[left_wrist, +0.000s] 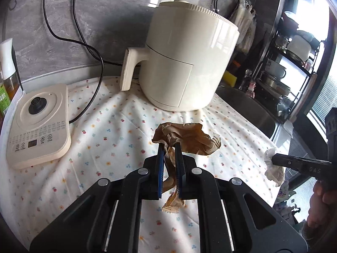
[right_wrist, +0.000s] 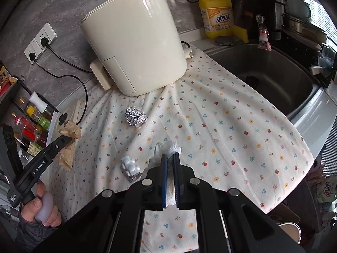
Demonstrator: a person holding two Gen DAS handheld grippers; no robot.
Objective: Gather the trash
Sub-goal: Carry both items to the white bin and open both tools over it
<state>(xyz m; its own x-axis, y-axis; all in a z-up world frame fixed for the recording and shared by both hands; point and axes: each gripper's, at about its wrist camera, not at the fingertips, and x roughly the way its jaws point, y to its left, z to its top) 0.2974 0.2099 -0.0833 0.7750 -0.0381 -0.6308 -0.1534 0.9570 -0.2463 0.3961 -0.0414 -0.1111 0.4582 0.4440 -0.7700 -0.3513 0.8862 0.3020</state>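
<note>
My left gripper [left_wrist: 169,147] is shut on a crumpled brown paper bag [left_wrist: 189,139] and holds it above the floral cloth [left_wrist: 105,130]; it also shows in the right wrist view [right_wrist: 69,132]. My right gripper [right_wrist: 171,157] is shut on a crumpled white tissue [right_wrist: 168,147], which also shows at the right of the left wrist view [left_wrist: 273,166]. A foil ball [right_wrist: 135,117] lies on the cloth in front of the air fryer. A white blister pack [right_wrist: 131,167] lies just left of my right gripper.
A cream air fryer [left_wrist: 185,59] stands at the back of the cloth. A kettle base [left_wrist: 40,124] sits at the left with cords. A steel sink [right_wrist: 269,71] lies to the right, a yellow detergent bottle [right_wrist: 217,12] behind it. Sauce bottles [right_wrist: 31,126] stand at far left.
</note>
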